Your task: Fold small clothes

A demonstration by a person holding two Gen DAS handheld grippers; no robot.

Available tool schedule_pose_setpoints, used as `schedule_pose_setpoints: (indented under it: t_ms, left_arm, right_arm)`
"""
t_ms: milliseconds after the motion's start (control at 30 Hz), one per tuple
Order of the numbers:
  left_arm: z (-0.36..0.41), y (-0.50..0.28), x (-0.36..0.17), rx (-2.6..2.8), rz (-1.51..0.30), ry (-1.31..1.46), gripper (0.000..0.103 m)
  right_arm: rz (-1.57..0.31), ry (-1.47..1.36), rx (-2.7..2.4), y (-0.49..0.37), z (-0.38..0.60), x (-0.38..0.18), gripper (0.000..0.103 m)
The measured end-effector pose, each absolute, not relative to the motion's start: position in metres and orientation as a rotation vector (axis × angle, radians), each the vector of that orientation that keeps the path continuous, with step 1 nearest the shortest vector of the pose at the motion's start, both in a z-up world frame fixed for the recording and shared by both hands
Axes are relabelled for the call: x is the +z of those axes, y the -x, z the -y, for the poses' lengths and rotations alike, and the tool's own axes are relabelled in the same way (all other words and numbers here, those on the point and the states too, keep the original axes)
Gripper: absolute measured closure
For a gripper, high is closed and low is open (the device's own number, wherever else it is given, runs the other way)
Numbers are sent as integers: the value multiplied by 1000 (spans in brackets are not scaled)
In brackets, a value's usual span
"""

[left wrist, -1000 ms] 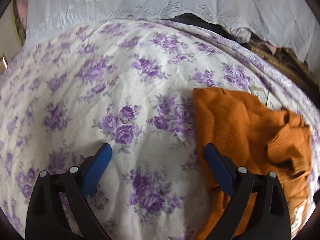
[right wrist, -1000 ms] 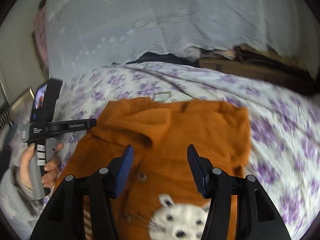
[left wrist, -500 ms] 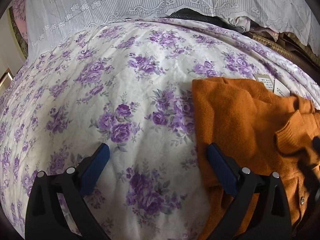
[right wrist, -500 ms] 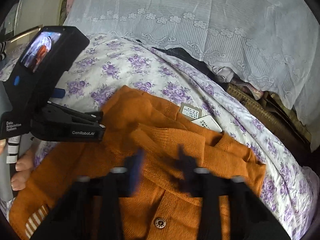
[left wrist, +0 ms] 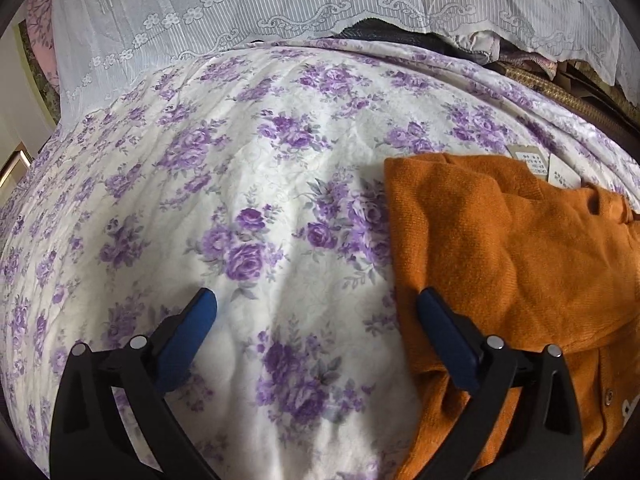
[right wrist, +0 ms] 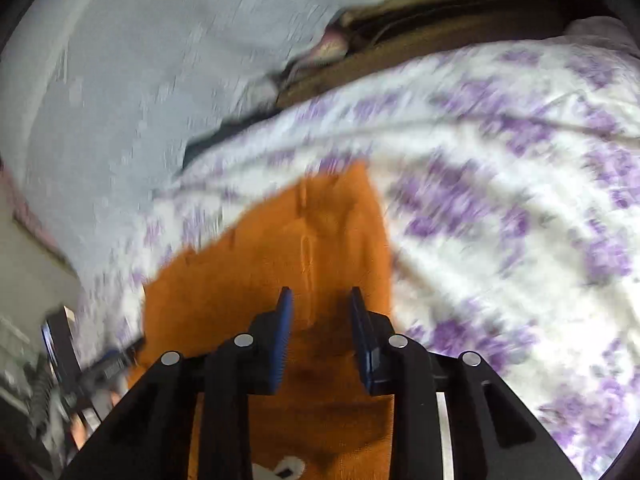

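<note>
An orange knit cardigan (left wrist: 520,264) with buttons and a white animal face lies on the purple-flowered bedspread (left wrist: 240,200), at the right of the left wrist view. My left gripper (left wrist: 316,304) is open and empty; its right finger rests over the cardigan's left edge. In the blurred right wrist view the cardigan (right wrist: 248,264) lies below my right gripper (right wrist: 320,304), whose jaws stand a little apart over a fold of the orange fabric; I cannot tell whether they grip it.
Paper tags (left wrist: 532,162) lie at the cardigan's collar. A white lace curtain (left wrist: 280,8) hangs behind the bed, with dark clutter (left wrist: 560,76) at the back right. The left handheld device (right wrist: 60,352) shows at the right view's lower left.
My right gripper has swung sharply rightward over the cardigan and its jaws have narrowed. The sleeve fold seen before no longer shows on the cardigan's right in the left view. My left gripper has barely moved.
</note>
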State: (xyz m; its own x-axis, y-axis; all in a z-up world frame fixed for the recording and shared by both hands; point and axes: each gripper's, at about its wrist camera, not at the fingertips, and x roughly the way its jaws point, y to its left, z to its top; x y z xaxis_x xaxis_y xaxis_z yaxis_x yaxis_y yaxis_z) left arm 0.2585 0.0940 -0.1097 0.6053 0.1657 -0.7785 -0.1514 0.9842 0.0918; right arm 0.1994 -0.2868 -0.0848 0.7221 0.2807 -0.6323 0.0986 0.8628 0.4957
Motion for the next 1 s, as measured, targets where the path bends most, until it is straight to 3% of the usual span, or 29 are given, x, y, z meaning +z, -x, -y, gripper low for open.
schedule_pose_setpoints:
  t_ms: [67, 267, 400, 533, 733, 900, 1000]
  left_arm:
    - [-95, -252, -95, 153, -875, 12, 5]
    - [-51, -258, -58, -54, -844, 16, 5]
    - [-12, -283, -72, -127, -900, -46, 5]
    - [-16, -312, -124, -92, -990, -39, 4]
    - [-27, -290, -93, -139, -899, 22, 5]
    - [-12, -286, -117, -124, -974, -68, 4]
    - [-13, -279, -109, -114, -941, -69, 5]
  right_arm:
    - [-707, -500, 168, -195, 278, -64, 72]
    - [-773, -325, 273, -222, 222, -52, 74]
    - [-833, -268, 265, -254, 201, -70, 74]
    - [-867, -262, 244, -271, 205, -107, 75]
    - [-733, -260, 271, -240, 205, -76, 72]
    - [-855, -212, 240, -241, 198, -103, 71]
    - [-817, -243, 227, -232, 206, -94, 72]
